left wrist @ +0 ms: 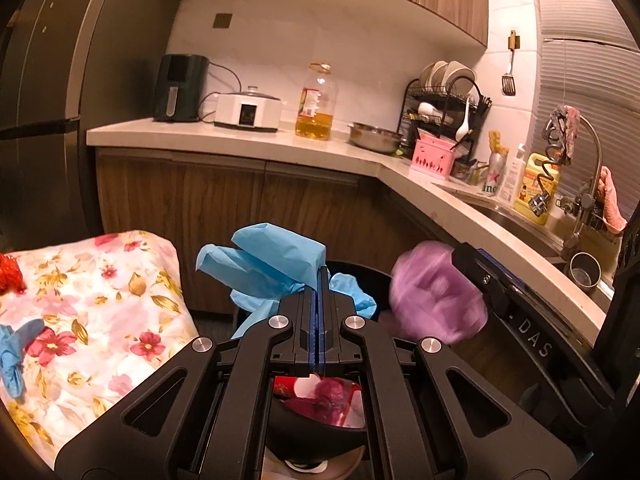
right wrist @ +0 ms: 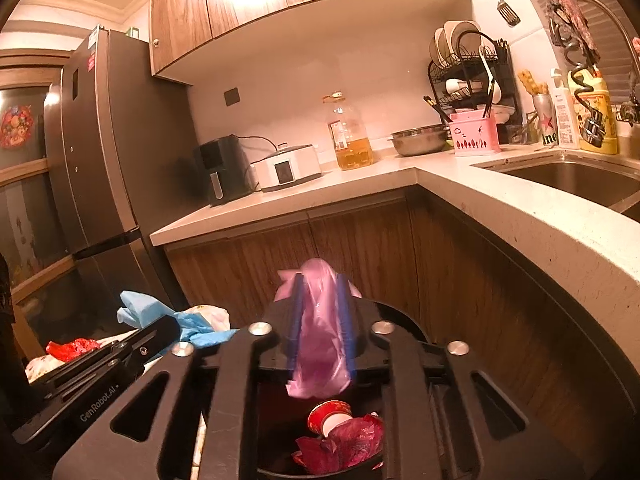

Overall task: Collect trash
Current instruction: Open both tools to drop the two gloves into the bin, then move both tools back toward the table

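Observation:
My left gripper (left wrist: 319, 276) is shut on a crumpled blue glove (left wrist: 272, 264), held over a black trash bin (left wrist: 360, 268). In the bin lie a red paper cup (right wrist: 330, 416) and a crimson wrapper (right wrist: 344, 444). My right gripper (right wrist: 320, 284) is over the same bin (right wrist: 404, 320); its jaws stand apart with a pink plastic bag (right wrist: 318, 340) hanging loose and blurred between them. The left wrist view shows that bag (left wrist: 436, 292) beside the right gripper's finger (left wrist: 466, 258). In the right wrist view, the left gripper (right wrist: 160, 332) and its glove (right wrist: 148, 308) are at the left.
A table under a floral cloth (left wrist: 100, 300) stands left of the bin, with another blue glove (left wrist: 16, 356) and red netting (left wrist: 10, 272) on it. Wooden cabinets (right wrist: 352, 256) and an L-shaped counter (right wrist: 520, 220) with a sink (right wrist: 572, 178) close the front and right. A fridge (right wrist: 108, 160) stands at the left.

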Action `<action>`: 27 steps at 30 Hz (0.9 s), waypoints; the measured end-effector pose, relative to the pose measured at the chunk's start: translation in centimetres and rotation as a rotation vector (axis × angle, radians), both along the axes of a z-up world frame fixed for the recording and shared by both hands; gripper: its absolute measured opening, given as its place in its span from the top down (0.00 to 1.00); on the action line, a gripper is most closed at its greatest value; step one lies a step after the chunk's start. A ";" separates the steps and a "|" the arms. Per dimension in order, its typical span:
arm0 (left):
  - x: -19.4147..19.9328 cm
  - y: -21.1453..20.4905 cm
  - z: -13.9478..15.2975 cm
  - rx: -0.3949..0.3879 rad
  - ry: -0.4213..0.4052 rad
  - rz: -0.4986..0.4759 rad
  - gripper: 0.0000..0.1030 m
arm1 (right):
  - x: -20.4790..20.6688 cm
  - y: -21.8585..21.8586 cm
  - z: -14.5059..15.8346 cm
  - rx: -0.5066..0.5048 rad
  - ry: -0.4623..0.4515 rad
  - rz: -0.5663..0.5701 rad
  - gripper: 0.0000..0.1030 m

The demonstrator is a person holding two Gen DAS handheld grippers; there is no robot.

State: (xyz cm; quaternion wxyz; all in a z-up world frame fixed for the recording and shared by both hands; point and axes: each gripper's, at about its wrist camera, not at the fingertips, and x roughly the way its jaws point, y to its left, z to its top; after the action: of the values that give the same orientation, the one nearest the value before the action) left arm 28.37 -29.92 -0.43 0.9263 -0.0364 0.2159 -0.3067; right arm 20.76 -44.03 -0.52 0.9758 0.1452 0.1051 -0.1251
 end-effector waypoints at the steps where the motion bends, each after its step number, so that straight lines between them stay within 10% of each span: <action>1: 0.1 0.0 -0.1 0.004 0.003 0.001 1.00 | 0.0 0.0 -0.1 0.000 0.002 -0.002 0.75; 10: 0.4 -0.2 -1.1 0.029 0.031 -0.001 0.86 | -0.4 -0.4 -0.5 0.017 0.007 -0.023 0.70; 18: -0.4 1.3 -1.4 0.026 0.021 0.044 0.45 | -0.9 0.1 -0.6 0.006 0.013 -0.024 0.59; 27: -2.7 7.0 -2.0 0.038 -0.004 0.213 0.24 | -1.7 1.4 -1.0 0.004 0.014 -0.005 0.41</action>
State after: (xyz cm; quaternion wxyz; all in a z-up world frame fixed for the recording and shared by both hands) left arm 25.71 -22.90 -2.40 0.9545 -0.0411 0.2149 -0.2027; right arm 19.04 -42.64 -1.54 0.9744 0.1465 0.1117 -0.1285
